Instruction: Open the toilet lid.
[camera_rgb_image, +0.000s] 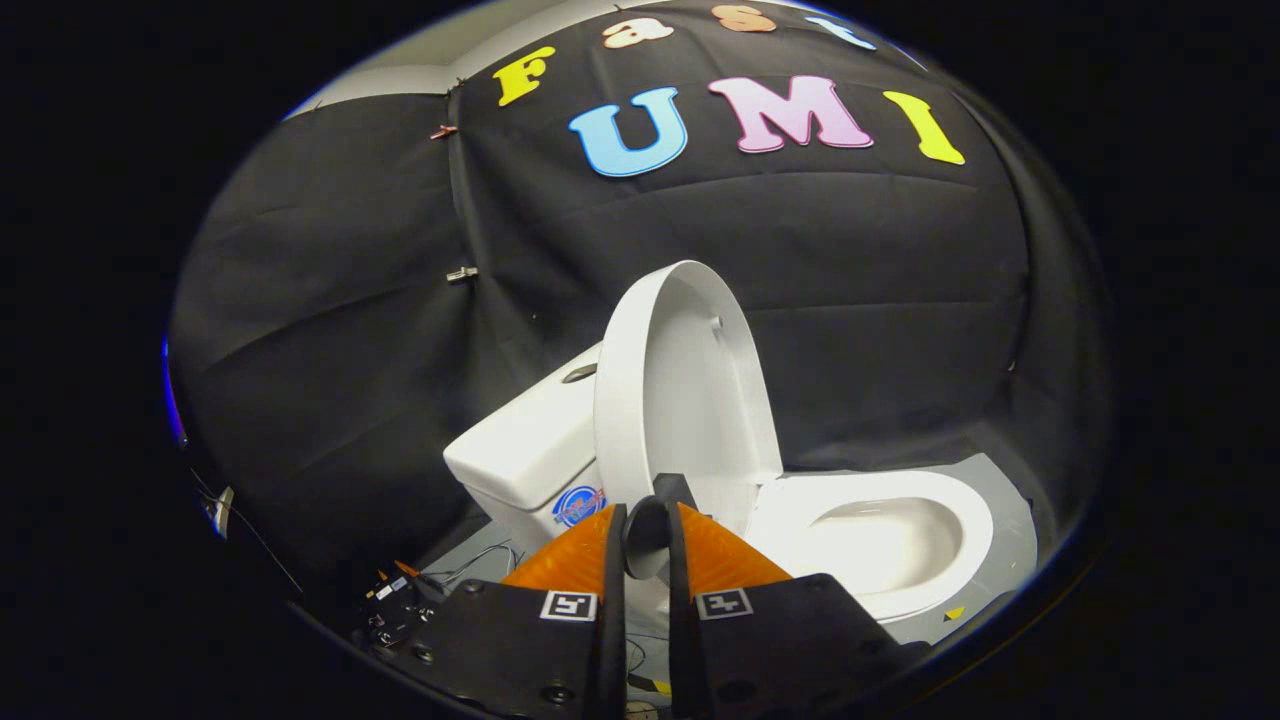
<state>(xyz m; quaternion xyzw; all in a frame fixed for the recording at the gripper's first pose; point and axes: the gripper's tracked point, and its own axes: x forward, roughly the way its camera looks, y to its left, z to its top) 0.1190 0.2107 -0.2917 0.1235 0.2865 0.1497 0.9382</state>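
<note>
White ceramic and plastic make up the toilet, and all positions below are given relative to its lid (680, 390). Nearest, the claw (646, 535) is seen just before the lid's lower edge, its fingers drawn narrow with only a slim gap between them; nothing is gripped. The lid is raised upright, leaning toward the tank (535, 450) behind it and to one side. The seat (880, 540) lies flat beside the lid's base, the bowl exposed. The lift is judged practically complete. The claw should be withdrawn straight back, so that the lid is not brushed and tipped shut.
</note>
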